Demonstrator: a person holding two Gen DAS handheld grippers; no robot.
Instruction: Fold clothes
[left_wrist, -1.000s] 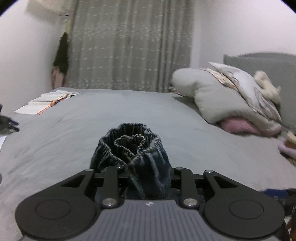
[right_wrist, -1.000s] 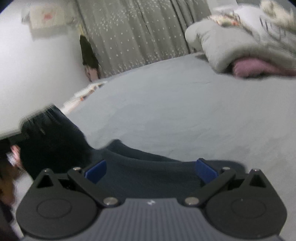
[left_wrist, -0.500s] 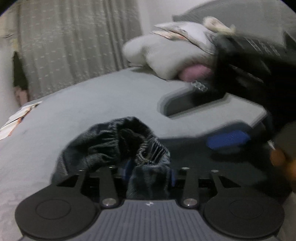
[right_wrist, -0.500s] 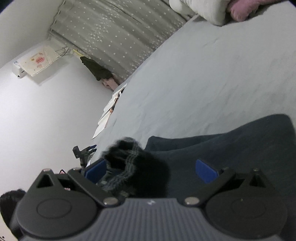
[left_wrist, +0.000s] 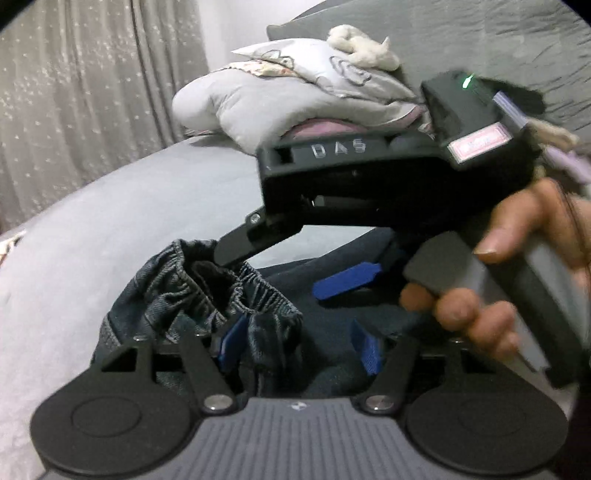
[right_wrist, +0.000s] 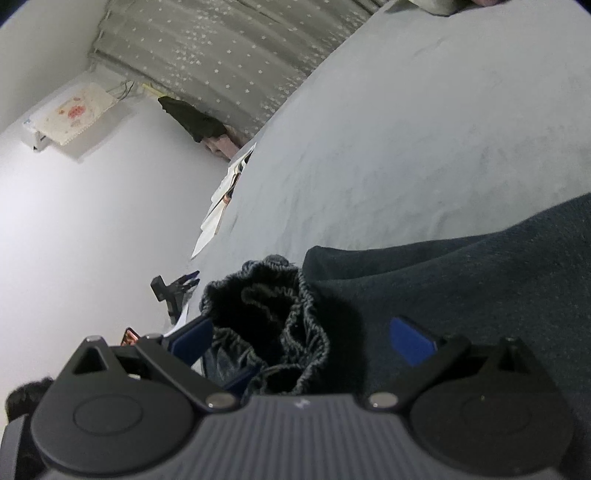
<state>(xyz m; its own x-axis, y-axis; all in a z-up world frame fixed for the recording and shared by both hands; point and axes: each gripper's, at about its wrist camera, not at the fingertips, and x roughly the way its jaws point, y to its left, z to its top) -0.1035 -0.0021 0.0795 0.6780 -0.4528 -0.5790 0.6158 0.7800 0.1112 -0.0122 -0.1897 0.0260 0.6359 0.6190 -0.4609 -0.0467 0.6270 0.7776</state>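
Observation:
Dark denim trousers (left_wrist: 325, 332) lie on the grey bed (left_wrist: 129, 221), their elastic waistband (left_wrist: 207, 280) bunched upward. My left gripper (left_wrist: 298, 347) has its jaws opening; the bunched cloth stands between the blue pads (left_wrist: 231, 345), leaning on the left one and clear of the right. A hand (left_wrist: 480, 314) holds my right gripper (left_wrist: 273, 271) just above the waistband. In the right wrist view the right gripper (right_wrist: 301, 338) is open wide, with the waistband (right_wrist: 269, 317) between its fingers and nearer the left one. The trousers (right_wrist: 480, 280) spread away to the right.
A heap of pillows and bedding (left_wrist: 295, 99) rests against the grey headboard (left_wrist: 480, 44). A grey starred curtain (left_wrist: 92, 92) hangs behind the bed. Papers (right_wrist: 225, 195) lie at the bed's far edge by the white wall, and a black clamp (right_wrist: 173, 291) sits below them.
My left gripper's jaws have parted around the waistband and its view has swung right. My right gripper rolled and came over the waistband, now close beside the left.

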